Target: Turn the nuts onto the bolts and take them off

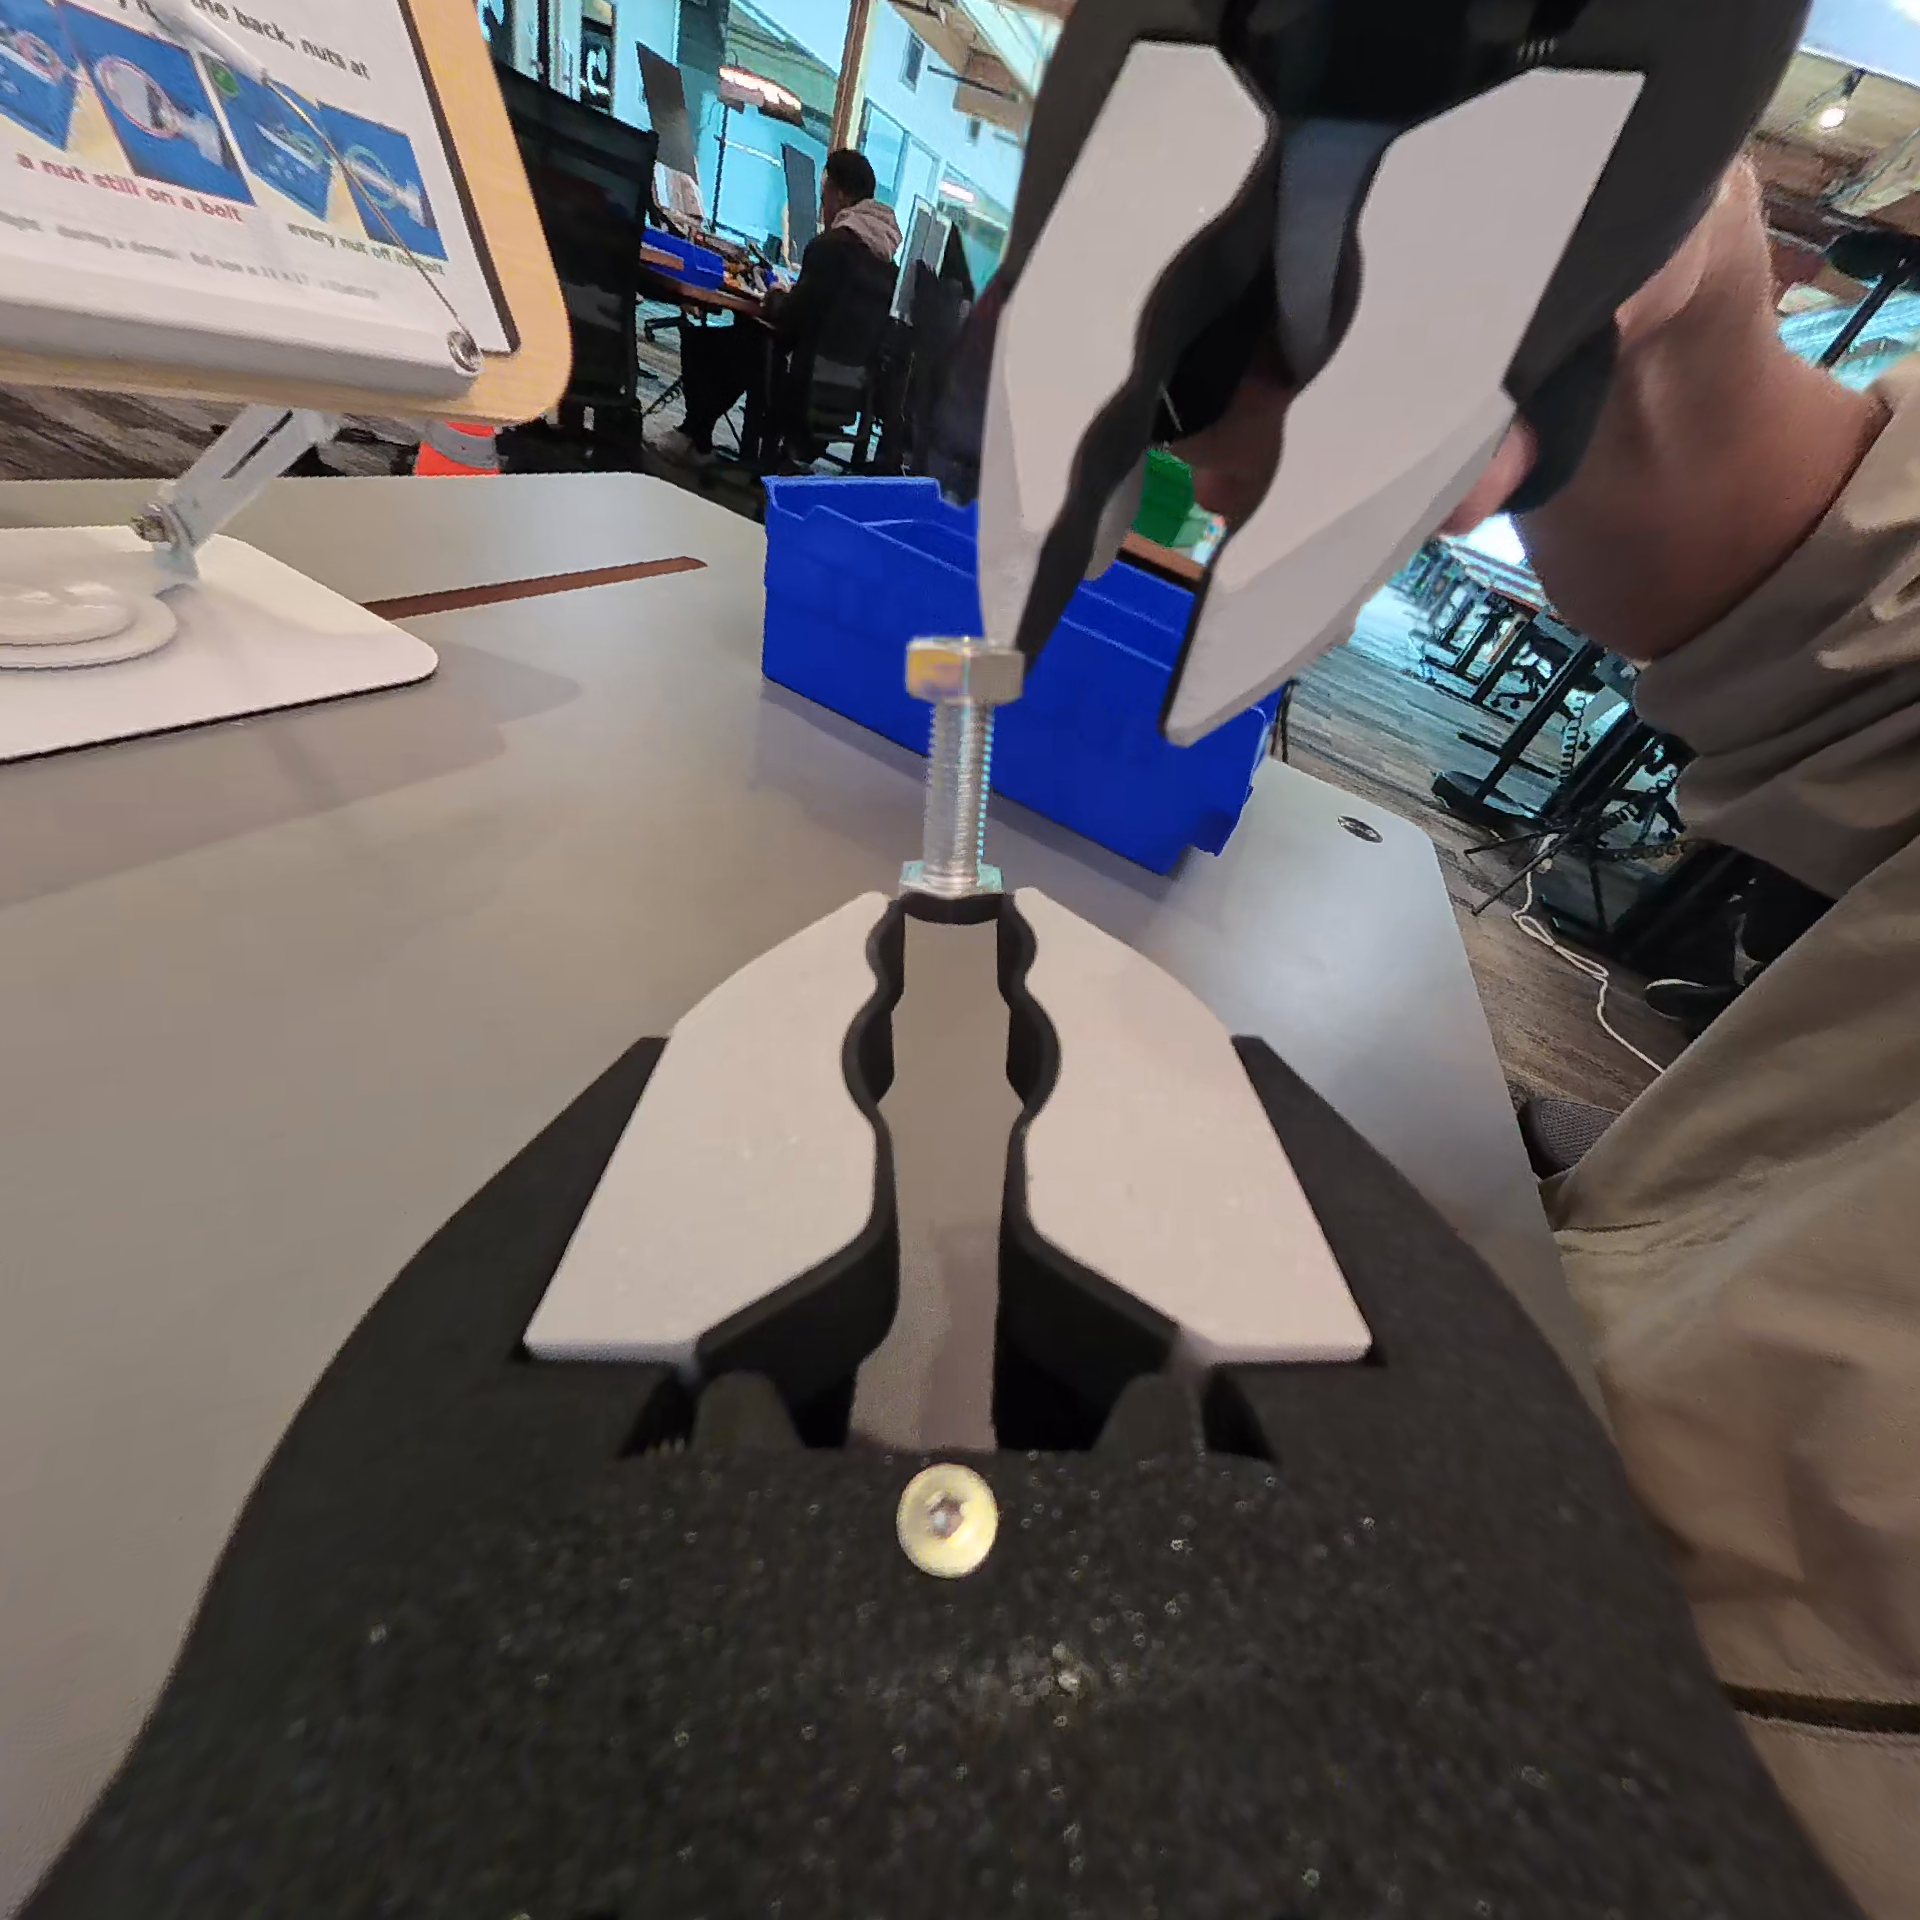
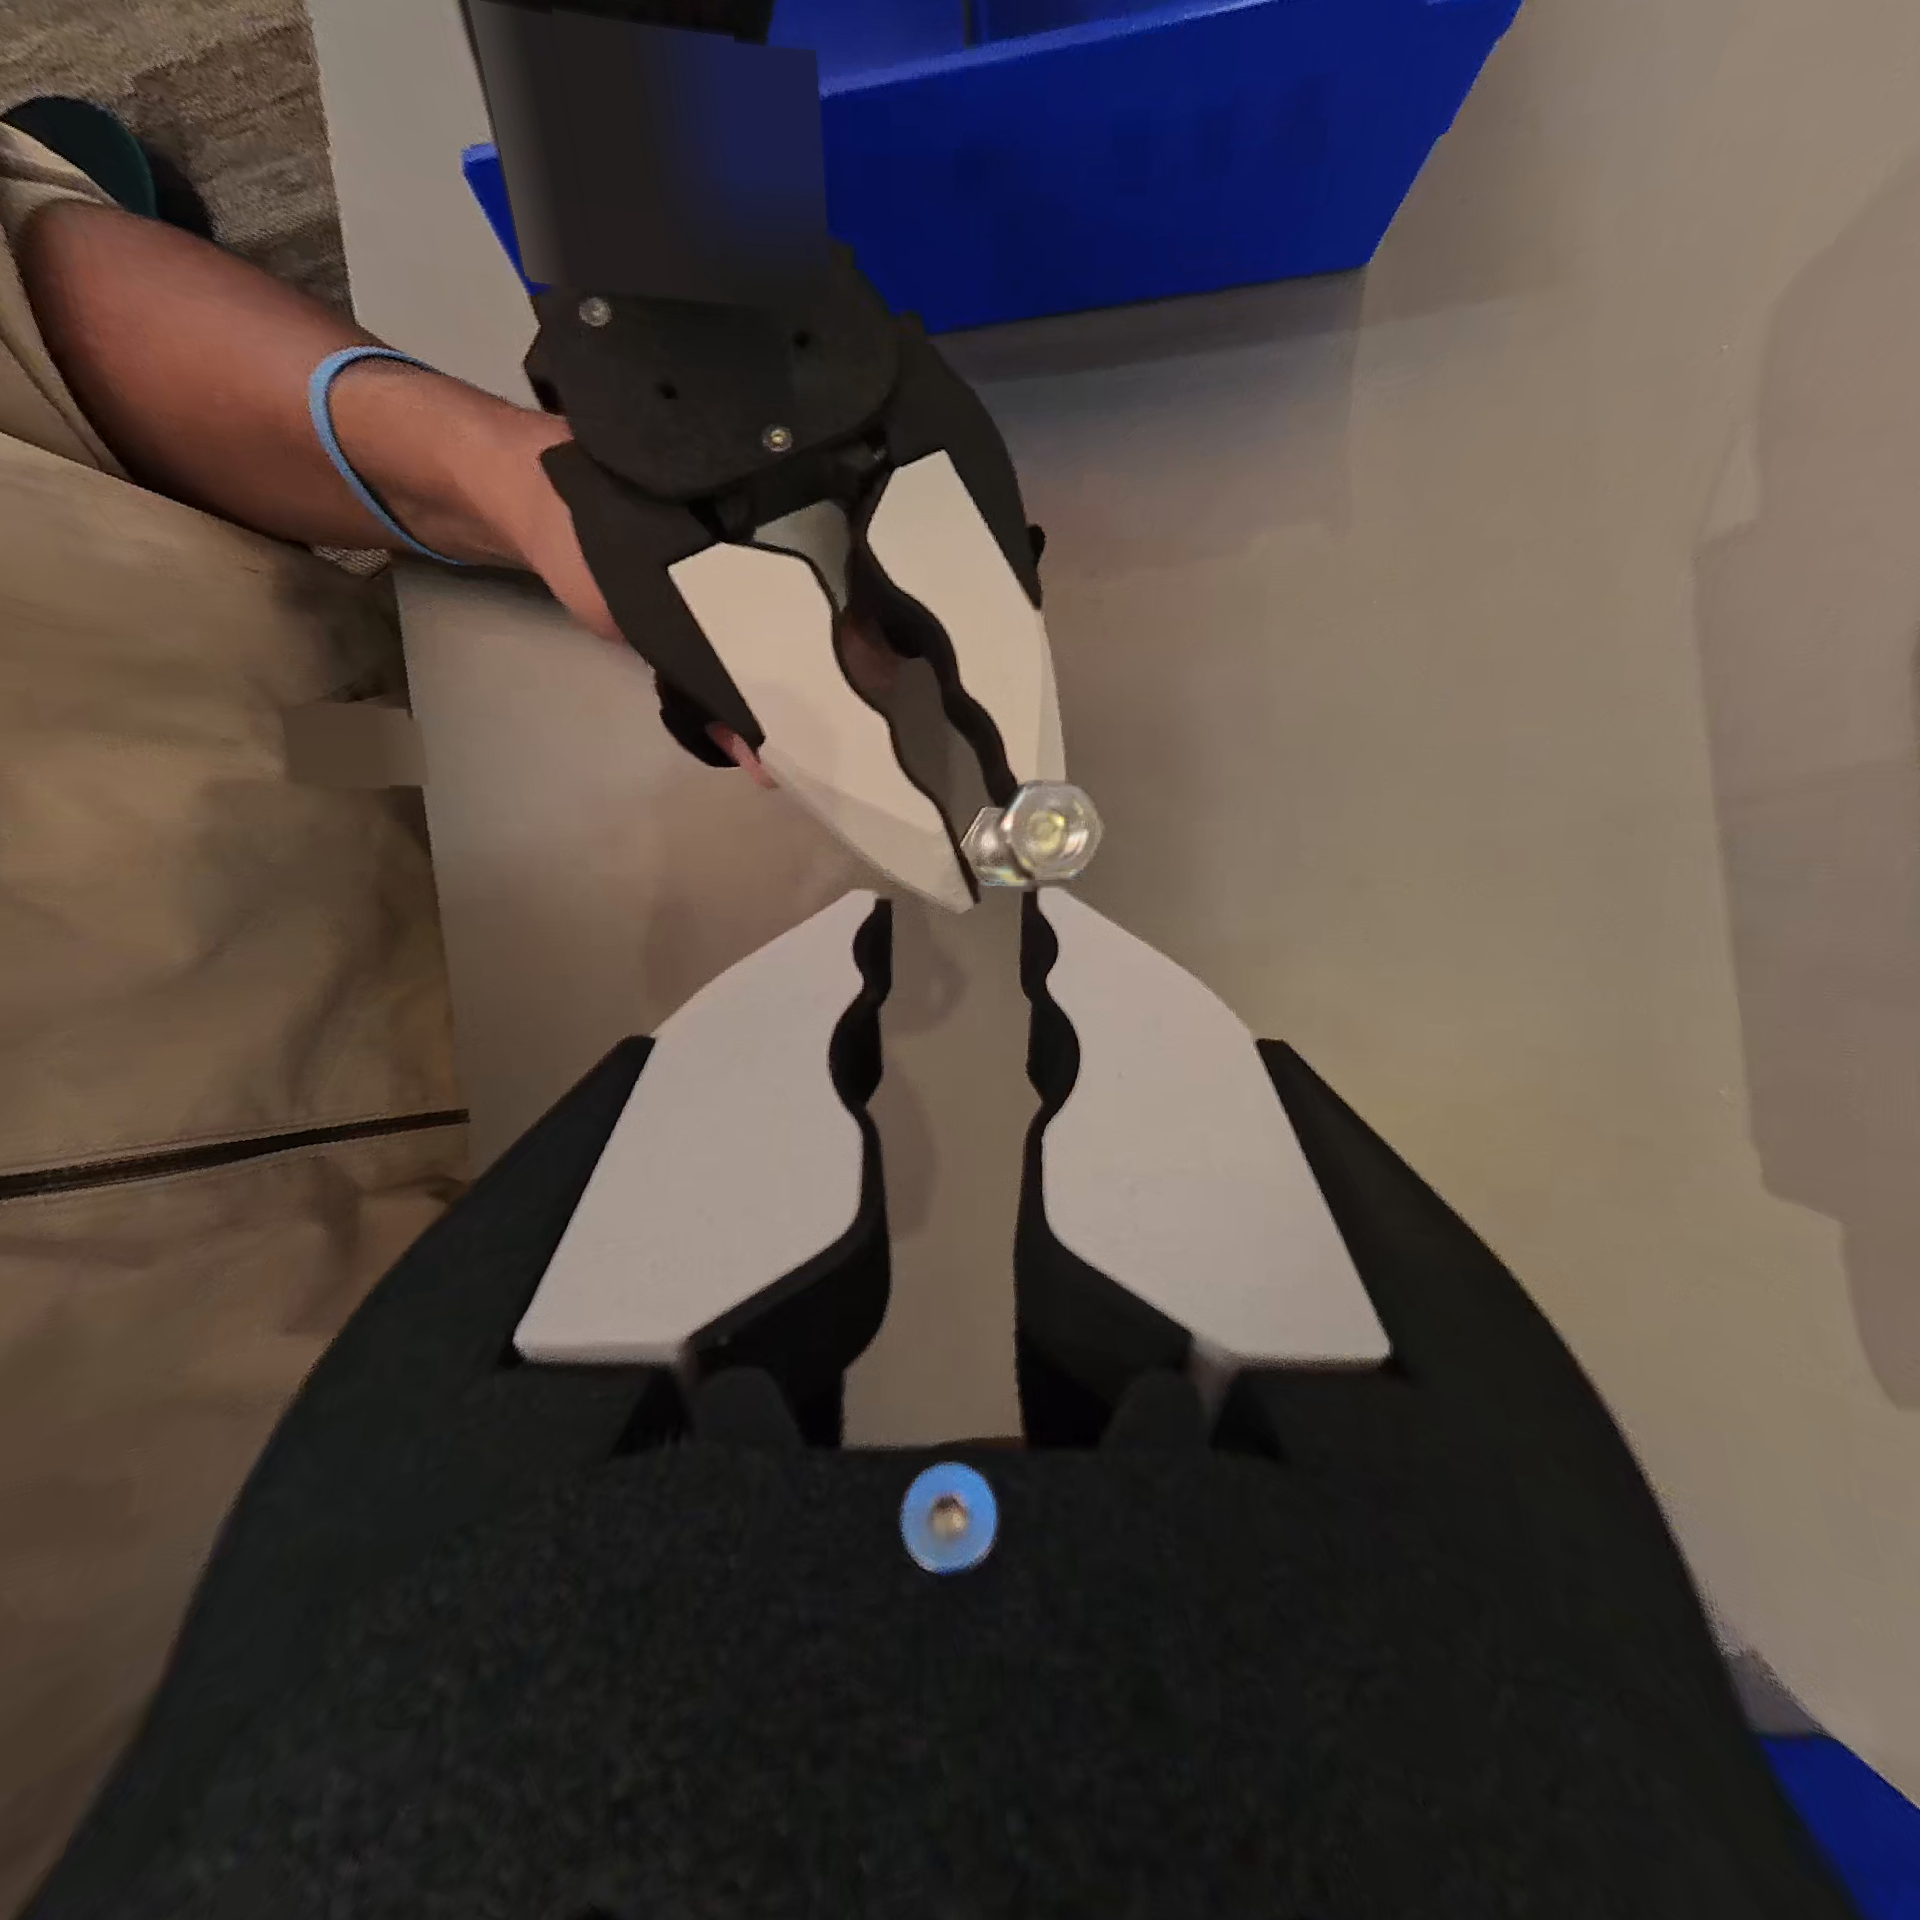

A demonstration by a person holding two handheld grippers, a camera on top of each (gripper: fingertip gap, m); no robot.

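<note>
Left gripper [image 1: 951, 902] clamps the lower hex end of the bolt [image 1: 954, 774], holding it upright above the table [image 1: 312, 987]; grip sits at the very fingertips only, so a sideways push could tip or twist the bolt out; judged the main risk. A nut [image 1: 964, 667] sits at the top of the thread; which hex piece is the bolt's head and which the nut cannot be told for certain. Right gripper [image 1: 1101, 665] hangs above with jaws apart and nothing between them; one fingertip [image 1: 1003, 613] touches or nearly touches the nut's top edge. Risks from here, as judgement: if it closes off-centre it may catch one corner, slip round the flats, and cock the nut on the thread; downward pressure could lever the bolt from the left grip; a freed nut could drop and roll off the table. Blue bin [image 1: 1039, 665] stands behind, stand with instruction card [image 1: 229, 187] far left. Count: grippers, two; bolt, one; nut, one; bin, one; card, one.
</note>
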